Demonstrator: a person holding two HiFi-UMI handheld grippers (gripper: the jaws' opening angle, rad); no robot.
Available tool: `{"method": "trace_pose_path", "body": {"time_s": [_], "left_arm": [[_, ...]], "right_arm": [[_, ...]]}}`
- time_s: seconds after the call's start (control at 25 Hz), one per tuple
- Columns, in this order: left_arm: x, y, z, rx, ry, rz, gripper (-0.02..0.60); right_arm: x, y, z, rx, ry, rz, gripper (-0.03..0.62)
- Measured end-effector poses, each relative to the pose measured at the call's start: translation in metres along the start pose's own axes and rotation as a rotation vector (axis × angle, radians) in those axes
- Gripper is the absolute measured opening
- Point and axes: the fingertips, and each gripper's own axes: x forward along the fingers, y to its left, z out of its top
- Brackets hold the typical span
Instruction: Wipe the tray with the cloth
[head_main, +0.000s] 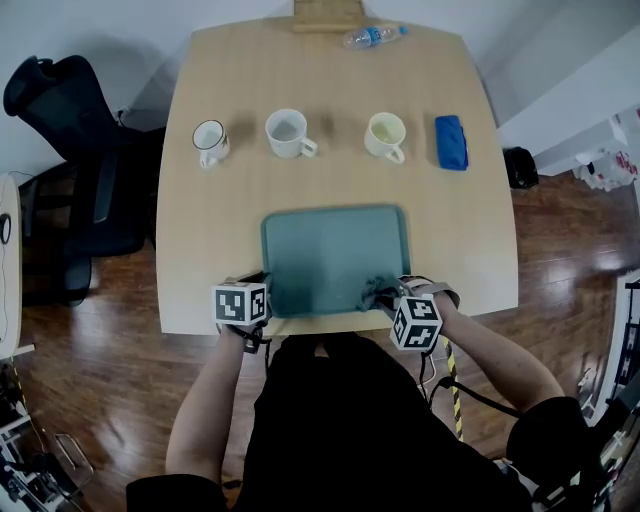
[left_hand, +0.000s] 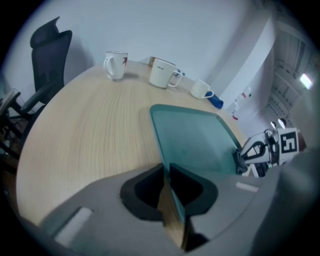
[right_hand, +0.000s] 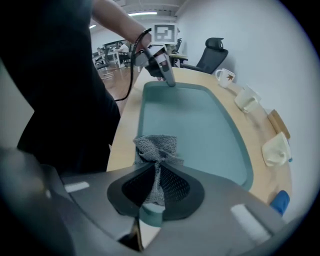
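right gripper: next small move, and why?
Probably slide the right gripper along the near edge toward the left one, with the cloth pressed down. It is shut on the grey mesh cloth, which sits at the near right corner of the teal rectangular plastic tray. The rest of the tray lies beyond the cloth. The left gripper clamps the near left rim, which steadies the tray.

Teal tray (head_main: 335, 250) flat, grey cloth (head_main: 378, 292) bunched, near-R corner
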Motion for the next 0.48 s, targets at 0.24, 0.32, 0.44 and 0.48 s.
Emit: {"method": "trace_pose_path", "body": {"time_s": [0.24,0.32,0.44,0.48], "left_arm": [[0.001,-0.002,0.001,0.01,0.004,-0.009,0.041],[0.001,-0.003,0.001,0.018,0.013,-0.016,0.041],[0.001,-0.004,0.001,0.017,0.018,-0.025,0.043],[0.001,-0.004,0.001,0.016,0.017,-0.025,0.043]], "right_arm": [[0.009,-0.031,0.011,-0.025,-0.006,-0.021,0.038],[0.015,-0.065,0.017,0.01,-0.013,-0.042,0.038],[0.021,-0.127,0.024,0.054,0.006,-0.101,0.038],[0.023,-0.147,0.024,0.061,0.021,-0.126,0.038]]}}
